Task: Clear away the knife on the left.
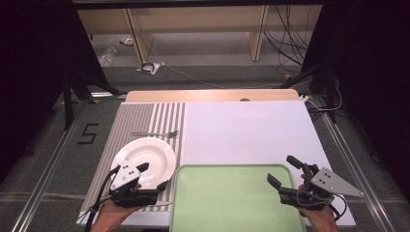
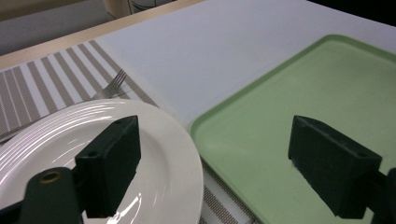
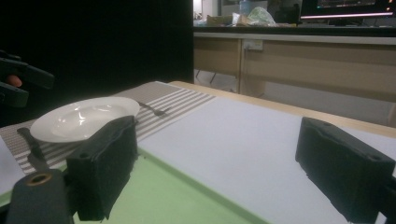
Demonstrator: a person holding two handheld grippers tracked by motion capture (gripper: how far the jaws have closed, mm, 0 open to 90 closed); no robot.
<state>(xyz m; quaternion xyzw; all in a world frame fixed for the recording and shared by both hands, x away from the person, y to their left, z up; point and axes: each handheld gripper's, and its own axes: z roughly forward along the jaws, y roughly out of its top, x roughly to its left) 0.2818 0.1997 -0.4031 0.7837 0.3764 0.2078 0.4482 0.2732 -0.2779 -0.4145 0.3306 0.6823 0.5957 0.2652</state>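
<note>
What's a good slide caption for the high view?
Left tongs open at the plate, right tongs open over the green tray.

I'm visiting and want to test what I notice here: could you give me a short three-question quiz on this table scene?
1. True or false: the left gripper holds the white plate.
2. What lies beyond the plate on the striped mat? A spoon, B fork, C cup.
3. What colour is the tray near the right gripper?

Key: 1 false, its jaws stand open above the plate's rim; 2 B; 3 green.
</note>
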